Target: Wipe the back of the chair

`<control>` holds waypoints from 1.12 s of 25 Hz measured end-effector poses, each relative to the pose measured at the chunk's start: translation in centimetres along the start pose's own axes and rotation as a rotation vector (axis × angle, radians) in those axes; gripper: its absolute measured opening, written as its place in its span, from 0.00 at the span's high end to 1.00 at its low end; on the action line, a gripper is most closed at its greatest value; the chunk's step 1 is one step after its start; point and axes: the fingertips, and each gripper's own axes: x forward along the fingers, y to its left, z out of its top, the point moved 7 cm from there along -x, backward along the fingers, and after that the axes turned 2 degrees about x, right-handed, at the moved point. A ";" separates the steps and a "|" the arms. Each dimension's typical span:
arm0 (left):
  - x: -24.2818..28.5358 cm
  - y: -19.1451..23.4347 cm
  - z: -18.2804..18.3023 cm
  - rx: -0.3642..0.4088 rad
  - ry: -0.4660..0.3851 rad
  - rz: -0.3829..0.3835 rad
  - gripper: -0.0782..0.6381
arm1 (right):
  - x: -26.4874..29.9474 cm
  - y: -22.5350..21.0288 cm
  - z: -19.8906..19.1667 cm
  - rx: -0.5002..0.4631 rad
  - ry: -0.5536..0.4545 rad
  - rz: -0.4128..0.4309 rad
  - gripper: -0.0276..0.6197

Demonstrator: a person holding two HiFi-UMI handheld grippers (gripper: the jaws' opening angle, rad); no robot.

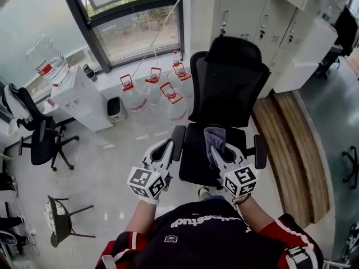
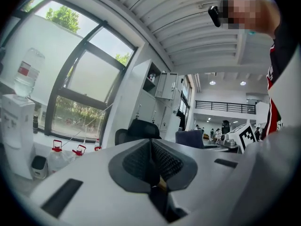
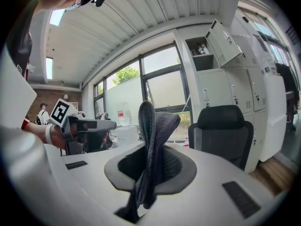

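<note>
Chair back not yet wiped

The chair [image 1: 227, 83] is seen just ahead, its back untouched. The left gripper [image 1: 164, 149] is held closed on nothing. A grey cloth [image 1: 212, 137] is clamped in the right gripper [image 1: 219, 151]. All wiping is judged left.

So the office chair [image 1: 227, 88] sits dead ahead on the floor, its back toward the lockers [image 1: 247, 13]. Left of it, a cluster of water jugs [image 1: 134, 100] stands below the window [image 1: 134, 32]. Further left there's a small bin [image 1: 115, 109], then the water dispenser [image 1: 78, 100], with a second chair [image 1: 36, 139] at the far left. A wooden platform [image 1: 286, 144] runs along the chair's right side. The left gripper [image 1: 162, 145] is just beside the left armrest [image 1: 178, 139]. The right gripper [image 1: 216, 150] is over the seat, with a cloth [image 1: 213, 138] between its jaws.
</note>
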 end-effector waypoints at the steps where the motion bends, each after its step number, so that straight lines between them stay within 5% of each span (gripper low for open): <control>1: -1.7 -0.3 0.2 0.013 0.001 -0.002 0.85 | -1.3 1.4 -0.2 0.000 -0.005 -0.016 0.86; 9: -9.5 -4.2 -0.4 -0.012 -0.019 -0.084 0.85 | -10.5 8.1 -1.1 -0.016 0.007 -0.127 0.86; 17: -13.4 -9.2 -0.2 -0.039 -0.083 -0.133 0.85 | -15.8 10.8 -0.1 -0.056 -0.063 -0.138 0.86; 28: -18.2 -23.5 -2.7 -0.003 -0.055 -0.183 0.85 | -31.6 12.8 -3.0 -0.035 -0.120 -0.140 0.86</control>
